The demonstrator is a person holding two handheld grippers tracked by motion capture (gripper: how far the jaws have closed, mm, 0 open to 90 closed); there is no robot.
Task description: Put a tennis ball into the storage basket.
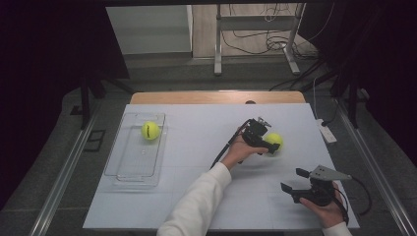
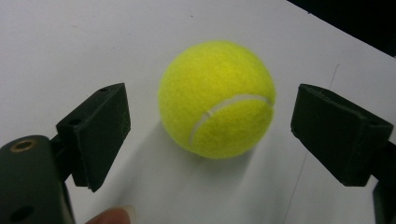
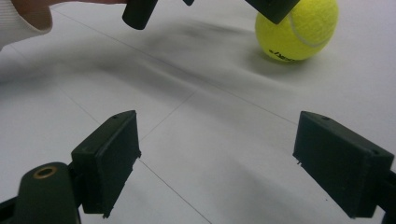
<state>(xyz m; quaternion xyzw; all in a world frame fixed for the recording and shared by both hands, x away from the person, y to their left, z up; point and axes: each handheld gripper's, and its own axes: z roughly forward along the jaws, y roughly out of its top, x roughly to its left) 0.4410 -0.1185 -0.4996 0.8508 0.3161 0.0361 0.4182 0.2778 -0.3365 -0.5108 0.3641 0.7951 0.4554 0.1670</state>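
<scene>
Left gripper [image 1: 265, 142] spread wide, straddling tennis ball [image 1: 274, 140] on the white table [image 1: 206, 147], right-centre; ball dead ahead between both jaws in the left gripper view [image 2: 216, 99], gaps on both sides, not yet touching. Round, so no long axis to align. Right gripper [image 1: 295, 179] released, holding nothing, near the front edge, farther from the ball. 2nd ball [image 1: 150, 130] sitting in clear tray [image 1: 123, 169], well apart at left. Nothing blocking the pinch, by the look of it.

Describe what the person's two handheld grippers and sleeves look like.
Both arms wear white long sleeves. The left gripper is black with blocky jaws and a trailing black cable. The right gripper is black too, topped by a grey three-cornered plate.
</scene>
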